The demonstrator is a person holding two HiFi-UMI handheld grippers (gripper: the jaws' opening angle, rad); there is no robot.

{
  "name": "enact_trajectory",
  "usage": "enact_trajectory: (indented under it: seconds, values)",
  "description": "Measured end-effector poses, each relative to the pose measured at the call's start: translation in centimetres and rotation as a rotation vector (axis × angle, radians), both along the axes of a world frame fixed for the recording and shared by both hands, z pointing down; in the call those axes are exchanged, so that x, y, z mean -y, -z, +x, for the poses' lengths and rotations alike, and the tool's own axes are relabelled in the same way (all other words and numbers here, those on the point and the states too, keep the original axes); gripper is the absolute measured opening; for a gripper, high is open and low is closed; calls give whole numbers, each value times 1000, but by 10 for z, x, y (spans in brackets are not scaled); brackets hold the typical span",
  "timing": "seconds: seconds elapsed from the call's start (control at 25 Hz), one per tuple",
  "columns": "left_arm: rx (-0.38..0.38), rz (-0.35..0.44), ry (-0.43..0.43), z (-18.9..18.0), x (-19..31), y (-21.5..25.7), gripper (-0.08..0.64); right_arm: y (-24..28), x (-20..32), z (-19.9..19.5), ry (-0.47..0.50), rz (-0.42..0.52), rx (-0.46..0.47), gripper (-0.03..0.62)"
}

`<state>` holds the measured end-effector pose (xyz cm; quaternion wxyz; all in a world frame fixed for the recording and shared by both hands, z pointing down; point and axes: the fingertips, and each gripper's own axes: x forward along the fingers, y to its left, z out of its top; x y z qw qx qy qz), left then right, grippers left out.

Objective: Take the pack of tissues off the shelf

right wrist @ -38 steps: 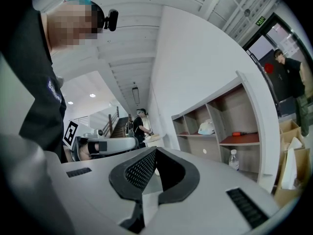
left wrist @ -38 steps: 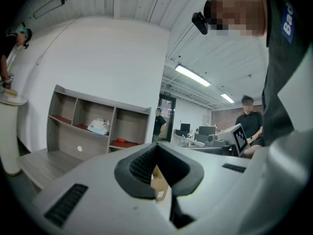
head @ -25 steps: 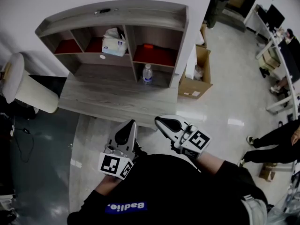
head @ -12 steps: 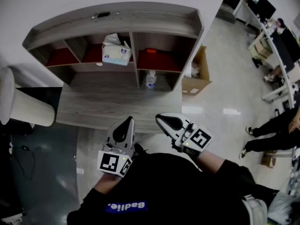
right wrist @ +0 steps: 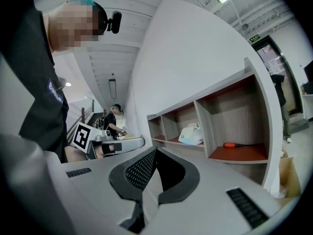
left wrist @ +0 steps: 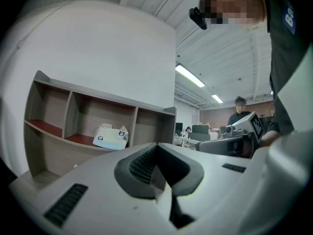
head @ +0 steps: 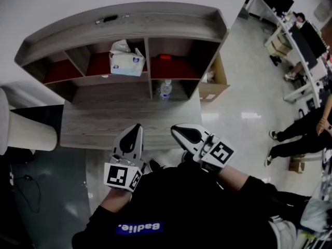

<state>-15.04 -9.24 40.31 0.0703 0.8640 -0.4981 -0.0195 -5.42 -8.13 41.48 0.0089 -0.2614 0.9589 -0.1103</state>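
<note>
The pack of tissues (head: pixel 126 61) is white and pale blue, with a tissue sticking up, and lies in the middle upper compartment of the grey wooden shelf (head: pixel 148 22). It also shows in the left gripper view as the pack (left wrist: pixel 110 137) and in the right gripper view as the pack (right wrist: pixel 191 135). My left gripper (head: pixel 136 130) and right gripper (head: pixel 178 132) hover side by side at the near edge of the desk (head: pixel 104 121), well short of the shelf. Both are shut with nothing between the jaws.
A water bottle (head: pixel 165 88) stands in the lower right compartment, and a red-handled tool (head: pixel 165 57) lies in the one above. A cardboard box (head: pixel 210 85) sits on the floor right of the shelf. A white cylinder (head: pixel 26 131) stands left. People (head: pixel 295 134) are at right.
The view has shifted so the shelf sits more centred and closer. Both grippers have stayed shut, and the left one has edged slightly left.
</note>
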Motion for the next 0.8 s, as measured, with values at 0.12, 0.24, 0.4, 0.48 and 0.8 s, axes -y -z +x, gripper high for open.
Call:
enact_trajectory:
  seconds: [0.12, 0.24, 0.4, 0.48, 0.8]
  values:
    - [13, 3, 5, -2, 10, -1, 2, -1, 6, 0, 0, -4, 1, 26]
    - [28, 6, 30, -6, 21, -3, 2, -2, 14, 2, 7, -9, 3, 26]
    - [58, -5, 67, -8, 34, -11, 3, -2, 23, 7, 30, -12, 12, 26]
    - [71, -7, 81, -7, 39, -12, 3, 1, 27, 10, 43, -9, 18, 26]
    - [207, -4, 119, -8, 64, -22, 37, 8, 42, 22, 83, 1, 32, 26]
